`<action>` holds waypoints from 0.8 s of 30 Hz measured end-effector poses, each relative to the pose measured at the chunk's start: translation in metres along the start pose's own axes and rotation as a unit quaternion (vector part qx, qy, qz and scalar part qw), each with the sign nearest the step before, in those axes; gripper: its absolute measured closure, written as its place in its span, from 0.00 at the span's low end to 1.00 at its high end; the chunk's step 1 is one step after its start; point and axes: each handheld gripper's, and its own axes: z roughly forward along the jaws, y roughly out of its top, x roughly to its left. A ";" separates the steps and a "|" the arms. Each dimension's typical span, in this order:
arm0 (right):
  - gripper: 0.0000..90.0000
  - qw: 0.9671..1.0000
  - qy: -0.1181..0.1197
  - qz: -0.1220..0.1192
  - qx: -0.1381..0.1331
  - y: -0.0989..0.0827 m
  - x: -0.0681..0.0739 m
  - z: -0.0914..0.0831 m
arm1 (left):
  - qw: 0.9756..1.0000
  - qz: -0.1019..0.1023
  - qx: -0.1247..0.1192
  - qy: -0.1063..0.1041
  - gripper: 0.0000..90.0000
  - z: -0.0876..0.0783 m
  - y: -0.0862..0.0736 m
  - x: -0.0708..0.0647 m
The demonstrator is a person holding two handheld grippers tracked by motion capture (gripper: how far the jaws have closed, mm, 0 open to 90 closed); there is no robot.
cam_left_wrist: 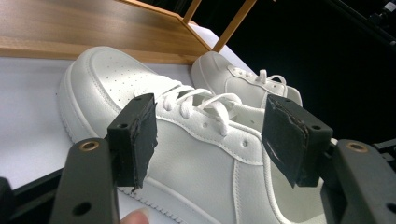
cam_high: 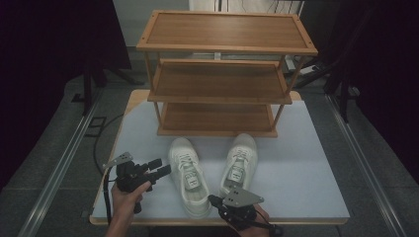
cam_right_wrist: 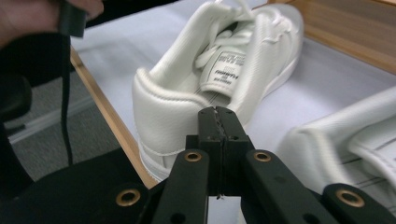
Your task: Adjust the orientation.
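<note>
Two white lace-up sneakers stand side by side on the table, toes toward a wooden shoe rack (cam_high: 225,47). My left gripper (cam_high: 160,167) sits just left of the left sneaker (cam_high: 189,177), open, its jaws aimed at the shoe's side. In the left gripper view, that gripper (cam_left_wrist: 210,135) frames the left sneaker (cam_left_wrist: 187,158), with the right sneaker (cam_left_wrist: 243,86) behind. My right gripper (cam_high: 213,199) is by the heels near the front edge, shut and holding nothing. The right gripper view has that gripper (cam_right_wrist: 217,112) close behind the left sneaker's heel (cam_right_wrist: 163,107).
The three-shelf rack's shelves are bare, and its bottom shelf (cam_high: 215,118) lies just beyond the toes. The table top (cam_high: 306,173) is white with a wooden front edge (cam_right_wrist: 107,112). Dark floor and metal rails (cam_high: 59,168) flank the table.
</note>
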 end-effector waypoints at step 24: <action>0.99 0.999 0.049 -0.004 -0.012 0.015 0.050 0.043 | 1.000 -0.011 -0.011 -0.002 0.40 -0.012 0.004 0.008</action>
